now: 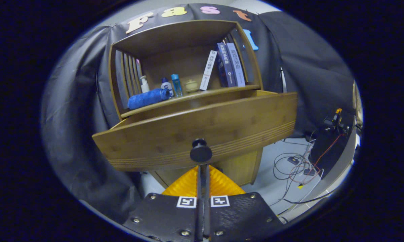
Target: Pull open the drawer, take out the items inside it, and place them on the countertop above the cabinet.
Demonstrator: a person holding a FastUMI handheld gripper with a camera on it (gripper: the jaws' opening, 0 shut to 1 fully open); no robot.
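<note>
Booth cabinet: drawer (202,129) pulled out, tongs (202,167) pressed together just below its knob (201,152), gripping nothing

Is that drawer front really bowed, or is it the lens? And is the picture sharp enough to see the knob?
Gripper view: the fisheye bends the drawer front; cabinet edges curve alike. Lighting is dim and even, no glare. The knob is sharp, just ahead of the gripper, fingers closed together.
</note>
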